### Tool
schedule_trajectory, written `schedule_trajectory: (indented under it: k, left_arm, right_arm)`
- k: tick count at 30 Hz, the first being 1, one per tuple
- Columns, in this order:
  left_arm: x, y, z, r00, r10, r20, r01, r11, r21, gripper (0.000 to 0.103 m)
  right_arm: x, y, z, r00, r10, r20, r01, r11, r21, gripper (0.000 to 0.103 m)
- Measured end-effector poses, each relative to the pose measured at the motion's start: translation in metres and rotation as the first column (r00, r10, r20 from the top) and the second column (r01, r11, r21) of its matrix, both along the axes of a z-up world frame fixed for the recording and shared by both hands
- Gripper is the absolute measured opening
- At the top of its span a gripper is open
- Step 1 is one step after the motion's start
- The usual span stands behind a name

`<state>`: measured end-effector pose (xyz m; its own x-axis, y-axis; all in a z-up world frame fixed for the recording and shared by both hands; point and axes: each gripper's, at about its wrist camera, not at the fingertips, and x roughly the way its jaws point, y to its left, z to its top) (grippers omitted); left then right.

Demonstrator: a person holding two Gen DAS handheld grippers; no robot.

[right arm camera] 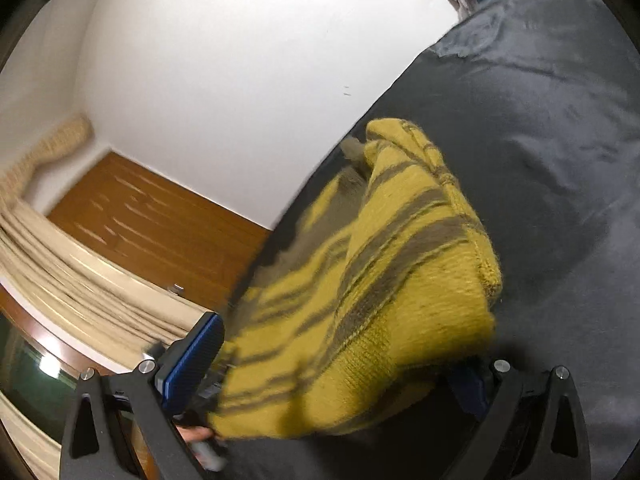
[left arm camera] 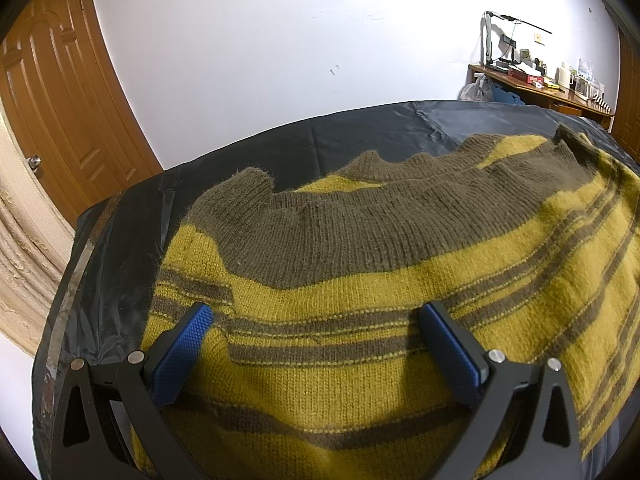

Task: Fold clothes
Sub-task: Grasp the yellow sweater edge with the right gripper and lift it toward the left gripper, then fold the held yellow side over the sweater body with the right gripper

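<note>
Blue-padded and spread wide, the left tool (left arm camera: 316,340) is hovering over the striped knit sweater (left arm camera: 360,280) lying on the dark bed cover (left arm camera: 240,152), while the right tool (right arm camera: 340,364), also spread, is straddling a bunched fold, so lifting evenly would likely be keeping edges aligned.

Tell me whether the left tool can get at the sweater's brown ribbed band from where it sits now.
Probably yes. The left tool is open over the striped sweater, and the brown ribbed band lies just ahead of its fingertips with nothing on top of it. The black sheet beyond is flat too.
</note>
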<state>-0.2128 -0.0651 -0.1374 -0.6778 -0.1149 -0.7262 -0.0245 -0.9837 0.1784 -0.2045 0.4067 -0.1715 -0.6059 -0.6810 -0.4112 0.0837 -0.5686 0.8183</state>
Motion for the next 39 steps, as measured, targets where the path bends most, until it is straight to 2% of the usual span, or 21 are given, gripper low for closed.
schedule_trajectory:
  k: [4, 7, 9, 10, 11, 12, 14, 21, 24, 29, 33, 35, 36, 37, 39]
  left_arm:
    - [0.001, 0.000, 0.000, 1.000, 0.001, -0.001, -0.001, 1.000, -0.005, 0.103]
    - [0.003, 0.000, 0.001, 1.000, 0.002, -0.001, -0.002, 1.000, -0.004, 0.103]
    - [0.003, 0.000, 0.001, 1.000, 0.004, -0.001, -0.004, 1.000, -0.004, 0.103]
    - [0.003, 0.000, 0.001, 1.000, 0.005, -0.001, -0.005, 1.000, -0.003, 0.103]
    - [0.003, -0.001, 0.001, 1.000, 0.006, -0.001, -0.006, 1.000, -0.003, 0.103]
    - [0.003, -0.001, 0.001, 1.000, 0.007, -0.001, -0.007, 1.000, -0.003, 0.103]
    - [0.003, -0.001, 0.002, 1.000, 0.007, -0.001, -0.007, 1.000, -0.002, 0.103]
    - [0.003, -0.002, 0.001, 1.000, 0.008, -0.002, -0.008, 1.000, -0.003, 0.103]
    - [0.003, -0.003, 0.002, 1.000, 0.008, -0.002, -0.008, 1.000, -0.003, 0.103]
    - [0.002, -0.003, 0.002, 1.000, 0.008, -0.002, -0.008, 1.000, -0.003, 0.103]
    - [0.001, -0.003, 0.001, 1.000, 0.008, -0.001, -0.008, 1.000, -0.002, 0.103]
    - [0.001, -0.003, 0.001, 1.000, 0.008, -0.001, -0.008, 1.000, -0.002, 0.103]
    - [0.000, -0.003, 0.001, 1.000, 0.009, 0.000, -0.009, 1.000, 0.000, 0.103]
    - [0.000, -0.004, 0.001, 1.000, 0.010, 0.000, -0.010, 1.000, 0.002, 0.103]
    - [0.000, -0.005, 0.002, 1.000, 0.009, 0.001, -0.009, 1.000, 0.006, 0.103]
  right_arm:
    - [-0.003, 0.008, -0.001, 1.000, -0.013, 0.006, 0.014, 0.997, -0.075, 0.102]
    - [-0.007, 0.000, -0.001, 0.999, -0.042, 0.015, 0.042, 0.999, 0.001, 0.102]
    - [-0.010, -0.005, -0.001, 0.998, -0.062, 0.019, 0.061, 0.997, 0.051, 0.097]
    - [-0.011, -0.008, -0.001, 0.997, -0.072, 0.021, 0.070, 0.995, 0.076, 0.086]
    - [-0.012, -0.010, -0.002, 0.996, -0.082, 0.023, 0.080, 0.992, 0.100, 0.064]
    - [-0.013, -0.004, -0.007, 0.994, -0.101, 0.033, 0.097, 0.990, 0.099, 0.052]
    - [-0.015, 0.004, -0.014, 0.992, -0.122, 0.041, 0.119, 0.989, 0.084, 0.041]
    - [-0.017, 0.002, -0.010, 0.993, -0.120, 0.013, 0.117, 0.983, 0.139, 0.040]
    - [-0.020, 0.005, -0.012, 0.990, -0.137, 0.040, 0.132, 0.985, 0.110, 0.042]
    - [-0.031, 0.006, -0.013, 0.985, -0.159, 0.061, 0.152, 0.983, 0.099, 0.061]
    - [-0.043, 0.000, -0.014, 0.984, -0.164, 0.065, 0.154, 0.980, 0.128, 0.062]
    - [-0.045, -0.003, -0.015, 0.987, -0.157, 0.047, 0.147, 0.976, 0.157, 0.059]
    - [-0.045, -0.004, -0.014, 0.987, -0.155, 0.036, 0.147, 0.975, 0.165, 0.053]
    - [-0.044, -0.005, -0.013, 0.988, -0.154, 0.024, 0.148, 0.974, 0.172, 0.042]
    - [-0.042, -0.006, -0.011, 0.989, -0.151, 0.001, 0.148, 0.971, 0.186, 0.038]
